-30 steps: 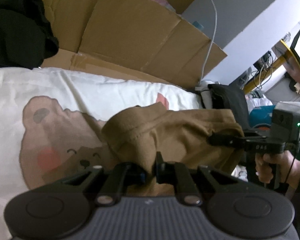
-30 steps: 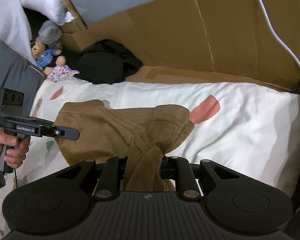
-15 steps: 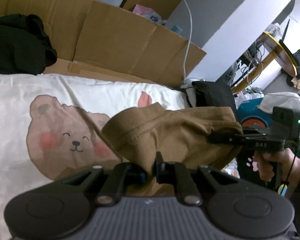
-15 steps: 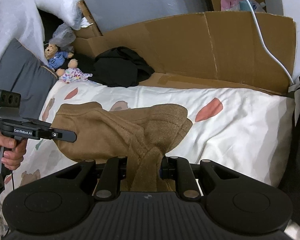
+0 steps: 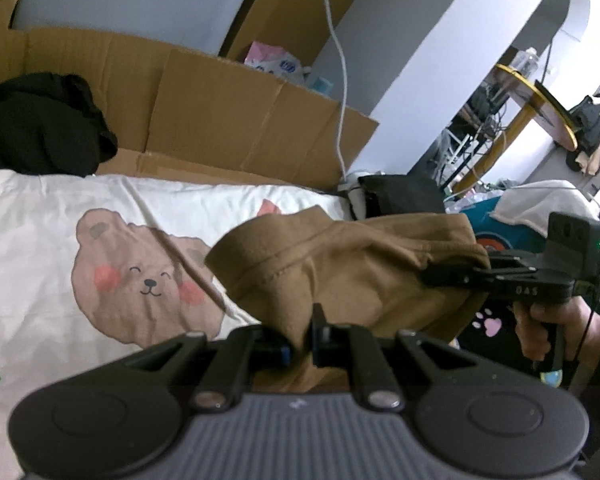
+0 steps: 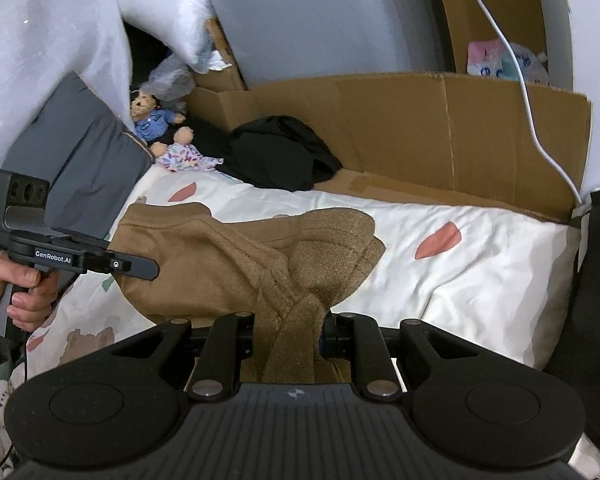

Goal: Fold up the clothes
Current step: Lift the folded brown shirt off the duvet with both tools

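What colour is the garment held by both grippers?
Brown garment; the right wrist view shows it best.

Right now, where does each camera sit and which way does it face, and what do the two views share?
Left wrist: sits on the left hand-held gripper, looking forward and down over the brown garment toward the bear-print sheet; the right hand with its right hand-held gripper shows at right.
Right wrist: sits on the right hand-held gripper, facing the cardboard box and black clothing; the left hand shows at left.
Shared: the garment pinched by both, sheet, cardboard, black clothing, white cable.
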A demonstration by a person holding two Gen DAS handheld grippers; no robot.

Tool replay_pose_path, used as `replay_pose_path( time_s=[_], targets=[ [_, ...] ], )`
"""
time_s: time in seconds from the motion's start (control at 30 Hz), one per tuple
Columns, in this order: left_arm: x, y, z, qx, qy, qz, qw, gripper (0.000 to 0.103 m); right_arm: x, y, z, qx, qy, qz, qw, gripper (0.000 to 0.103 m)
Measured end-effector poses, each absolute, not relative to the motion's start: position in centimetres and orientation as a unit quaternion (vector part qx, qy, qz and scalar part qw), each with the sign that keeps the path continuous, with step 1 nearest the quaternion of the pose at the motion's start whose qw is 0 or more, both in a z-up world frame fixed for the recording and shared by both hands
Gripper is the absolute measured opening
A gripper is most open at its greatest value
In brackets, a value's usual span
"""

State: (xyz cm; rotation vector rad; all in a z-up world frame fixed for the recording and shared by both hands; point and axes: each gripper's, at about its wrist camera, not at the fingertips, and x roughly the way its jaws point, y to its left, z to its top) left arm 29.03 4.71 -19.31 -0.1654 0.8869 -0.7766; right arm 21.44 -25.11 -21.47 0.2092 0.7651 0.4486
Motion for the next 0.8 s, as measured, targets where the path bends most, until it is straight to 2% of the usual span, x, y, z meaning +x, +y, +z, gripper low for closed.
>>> replay_pose_path(
  time_s=[0.6, 0.8],
  targets=[
    [24.0, 6.9, -14.3, -0.089, 0.367, -0.376, 0.846, 0.009, 15.9, -23.3, -16.2, 0.067, 0.318, 0.221, 0.919, 0.019],
    [23.7, 6.5, -10.8, -0.09, 0.338, -0.384, 0.855, 0.009, 15.1, -23.5, -13.1, 0.057, 0.291, 0.225, 0.928, 0.019]
  ],
)
